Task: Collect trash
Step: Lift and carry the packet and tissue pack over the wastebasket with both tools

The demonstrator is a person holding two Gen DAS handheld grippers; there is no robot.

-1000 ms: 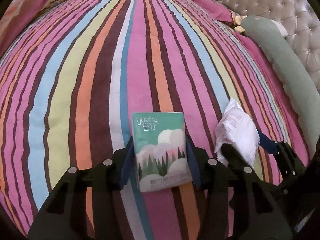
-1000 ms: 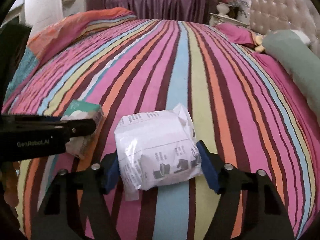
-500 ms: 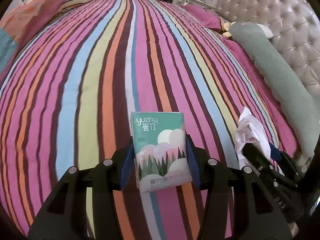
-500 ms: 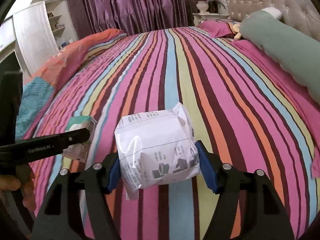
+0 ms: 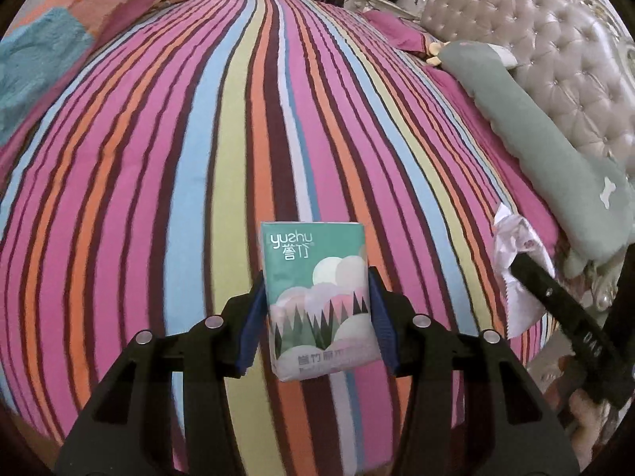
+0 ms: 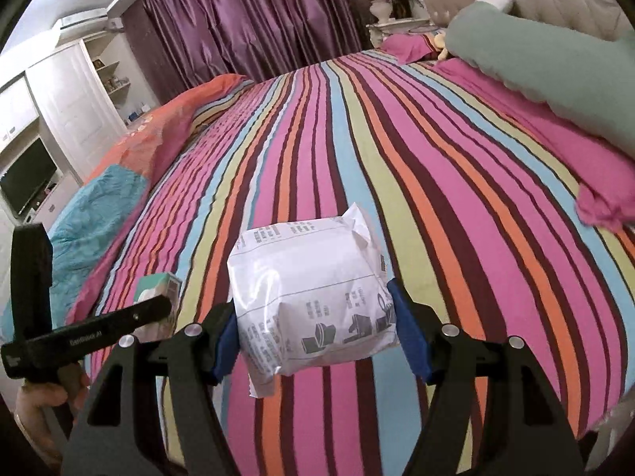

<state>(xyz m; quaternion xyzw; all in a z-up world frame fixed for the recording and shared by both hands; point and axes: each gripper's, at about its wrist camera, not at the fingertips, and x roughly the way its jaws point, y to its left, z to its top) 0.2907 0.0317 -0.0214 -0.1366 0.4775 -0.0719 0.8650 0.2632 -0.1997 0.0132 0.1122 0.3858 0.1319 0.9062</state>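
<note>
Left gripper [image 5: 317, 309]: clenched on the green tissue pack [image 5: 319, 297], upright between its pads.
Right gripper [image 6: 313, 317]: clenched on the white packet [image 6: 313, 297].
Bed [image 5: 158, 158]: striped, beneath both.
Packet from left view: 3 o'clock.

My left tool [image 5: 317, 313] clamps a green tissue pack [image 5: 319, 301] upright over the striped bed [image 5: 198, 158]. Right tool [image 5: 555, 301] at the edge grips a white wrapper [image 5: 516, 246].
</note>
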